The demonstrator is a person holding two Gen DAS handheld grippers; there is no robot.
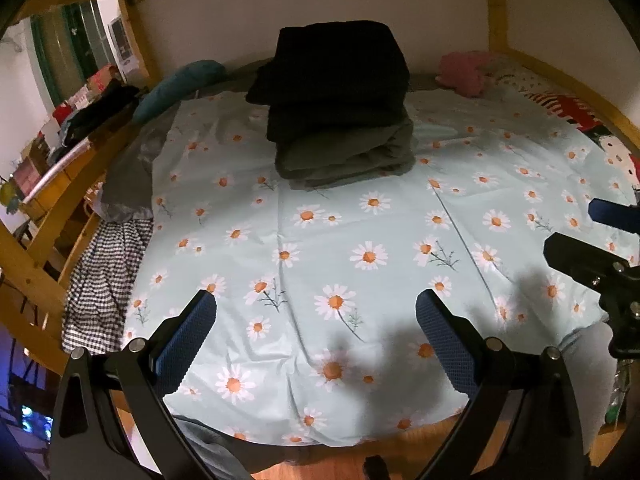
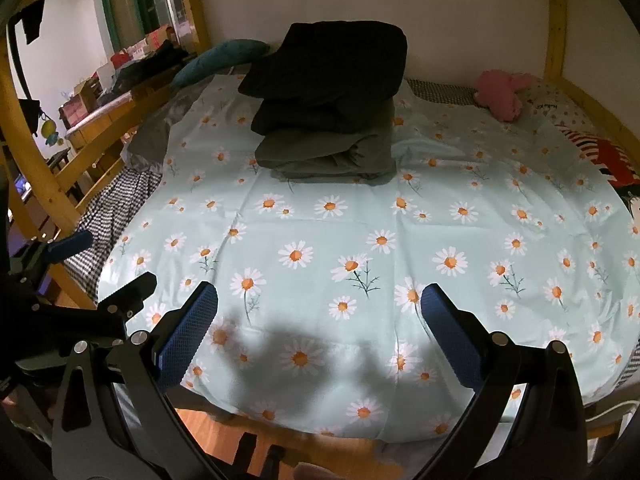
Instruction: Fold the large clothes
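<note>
A stack of folded clothes stands at the far middle of the bed: black garments (image 1: 332, 68) on top of a grey one (image 1: 348, 156). It also shows in the right wrist view, black (image 2: 332, 68) over grey (image 2: 328, 152). My left gripper (image 1: 316, 320) is open and empty above the near edge of the daisy-print sheet (image 1: 360, 240). My right gripper (image 2: 320, 316) is open and empty over the same sheet (image 2: 400, 240). Each gripper shows at the other view's side: the right one (image 1: 592, 236), the left one (image 2: 104, 264).
A teal pillow (image 1: 180, 84) lies far left, a pink plush toy (image 2: 504, 94) far right. A checked cloth (image 1: 104, 284) and a grey cloth (image 1: 128, 176) hang at the left edge. Wooden bed posts (image 2: 556, 20) and rails (image 1: 52, 216) frame the bed. A red printed pillow (image 2: 604, 160) lies right.
</note>
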